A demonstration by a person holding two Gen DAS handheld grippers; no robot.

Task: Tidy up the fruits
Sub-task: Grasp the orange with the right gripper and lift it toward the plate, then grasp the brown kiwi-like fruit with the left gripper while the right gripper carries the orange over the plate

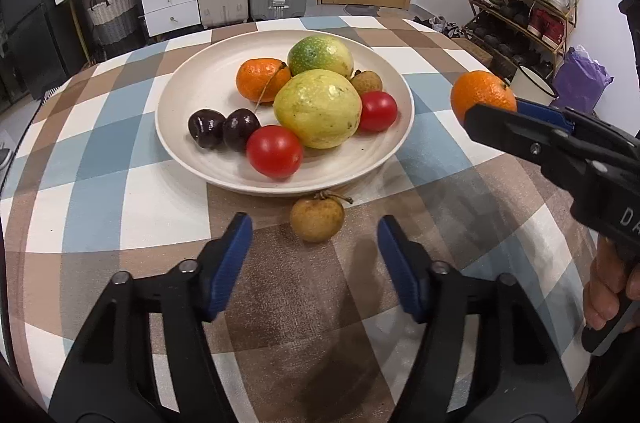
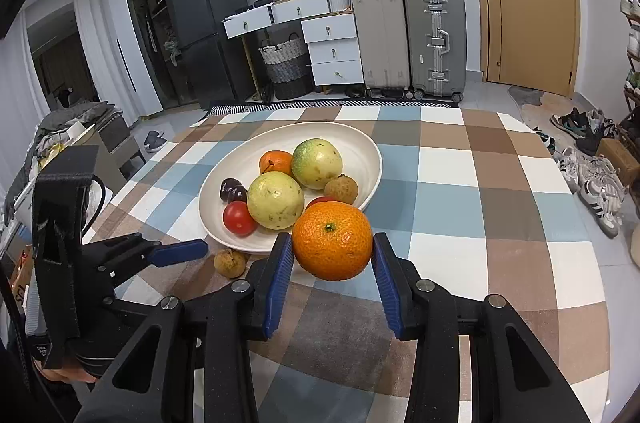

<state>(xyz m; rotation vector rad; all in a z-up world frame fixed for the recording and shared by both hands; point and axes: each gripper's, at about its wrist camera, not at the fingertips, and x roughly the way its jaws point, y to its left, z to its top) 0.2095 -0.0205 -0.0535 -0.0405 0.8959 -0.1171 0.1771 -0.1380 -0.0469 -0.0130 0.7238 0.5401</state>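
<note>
Nearby, a longan [image 1: 317, 219] lies against the plate [image 1: 192, 79], between the left claw [image 1: 314, 235] pads.

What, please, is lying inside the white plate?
The plate holds two guavas, one orange, two tomatoes, two dark plums and a longan; anything behind the guavas is hidden.

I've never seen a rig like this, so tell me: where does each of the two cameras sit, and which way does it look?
Left wrist: on the left gripper, looking down at the small brown fruit; a hand shows.
Right wrist: on the right gripper, which clamps the orange.
Shared: the plate, both grippers.
</note>
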